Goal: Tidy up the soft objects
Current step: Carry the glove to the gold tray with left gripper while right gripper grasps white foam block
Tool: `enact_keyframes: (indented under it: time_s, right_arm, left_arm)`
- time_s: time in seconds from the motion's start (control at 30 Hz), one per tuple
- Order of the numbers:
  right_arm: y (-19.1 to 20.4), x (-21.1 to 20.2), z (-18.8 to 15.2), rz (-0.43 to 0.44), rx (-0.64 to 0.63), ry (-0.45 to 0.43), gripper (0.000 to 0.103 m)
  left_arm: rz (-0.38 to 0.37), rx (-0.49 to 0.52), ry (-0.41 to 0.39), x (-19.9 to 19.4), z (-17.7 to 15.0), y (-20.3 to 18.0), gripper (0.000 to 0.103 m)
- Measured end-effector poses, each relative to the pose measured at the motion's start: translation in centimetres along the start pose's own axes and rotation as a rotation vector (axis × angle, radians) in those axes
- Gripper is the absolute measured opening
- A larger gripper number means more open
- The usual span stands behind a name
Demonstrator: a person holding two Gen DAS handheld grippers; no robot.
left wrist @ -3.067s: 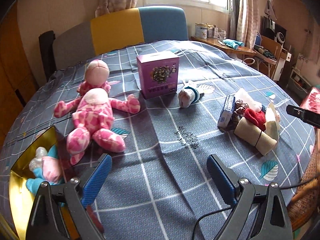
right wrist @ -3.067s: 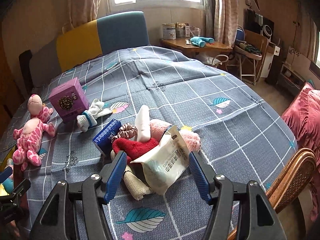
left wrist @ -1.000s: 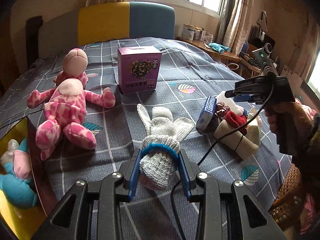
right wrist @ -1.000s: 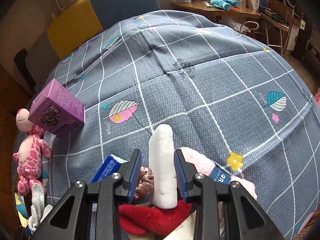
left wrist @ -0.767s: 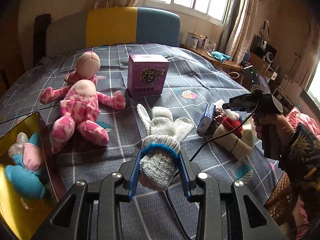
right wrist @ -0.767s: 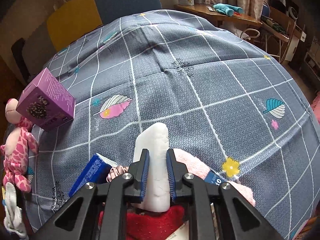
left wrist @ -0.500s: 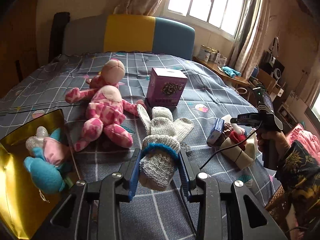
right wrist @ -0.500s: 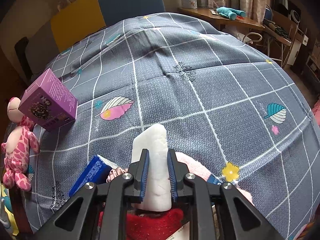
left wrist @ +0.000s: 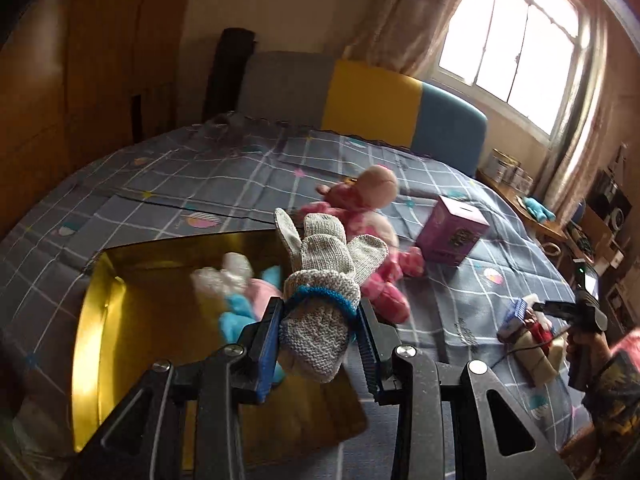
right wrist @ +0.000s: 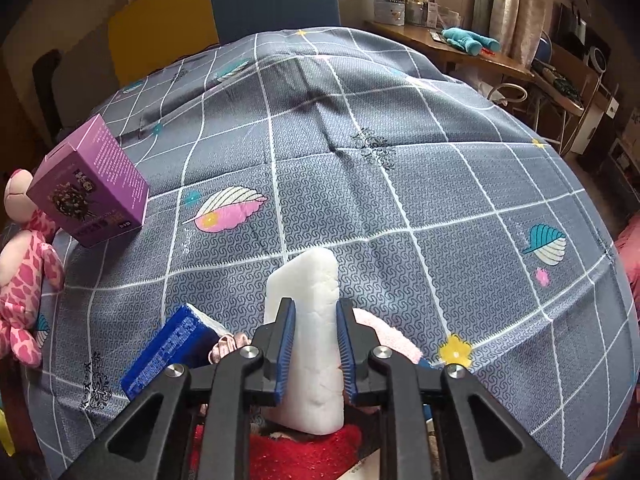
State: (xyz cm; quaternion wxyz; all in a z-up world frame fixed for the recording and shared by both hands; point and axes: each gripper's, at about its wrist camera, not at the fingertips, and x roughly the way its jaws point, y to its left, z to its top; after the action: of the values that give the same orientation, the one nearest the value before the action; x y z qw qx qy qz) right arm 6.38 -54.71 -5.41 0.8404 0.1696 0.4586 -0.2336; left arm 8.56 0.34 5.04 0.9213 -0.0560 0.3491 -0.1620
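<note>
My left gripper point(left wrist: 318, 322) is shut on a grey knitted glove point(left wrist: 326, 276) with a blue cuff band, and holds it in the air over the gold tray point(left wrist: 100, 320). In that tray lie a blue, pink and white plush toy point(left wrist: 240, 292). My right gripper point(right wrist: 314, 346) is shut on a white foam block point(right wrist: 308, 320) that stands upright among a pile: a red cloth point(right wrist: 304, 452), a pink towel point(right wrist: 384, 336), a blue packet point(right wrist: 168, 356). A pink spotted plush doll point(left wrist: 372, 236) lies beyond the tray.
A purple box point(right wrist: 86, 192) stands on the grey checked bedspread point(right wrist: 400, 168) beside the pink doll point(right wrist: 24, 272). In the left wrist view the other hand-held gripper point(left wrist: 576, 312) and a person's sleeve point(left wrist: 612, 384) show at the right. A desk point(right wrist: 452, 48) with a teal toy stands beyond the bed.
My left gripper has carried the glove up and to the left, from the middle of the bed to above the gold tray. The right jaws closed onto the white foam block.
</note>
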Motion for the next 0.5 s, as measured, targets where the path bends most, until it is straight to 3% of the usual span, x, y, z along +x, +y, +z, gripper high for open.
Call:
enact_keyframes:
  time_s: [0.27, 0.5]
  right_arm:
    - [-0.2, -2.5, 0.4, 0.01, 0.018, -0.112, 0.02]
    - [-0.5, -3.1, 0.8, 0.018, 0.026, -0.156, 0.019]
  left_arm:
    - [0.169, -0.212, 0.087, 4.3, 0.2, 9.0, 0.036]
    - [0.275, -0.218, 0.167, 9.7, 0.3, 11.7, 0.039]
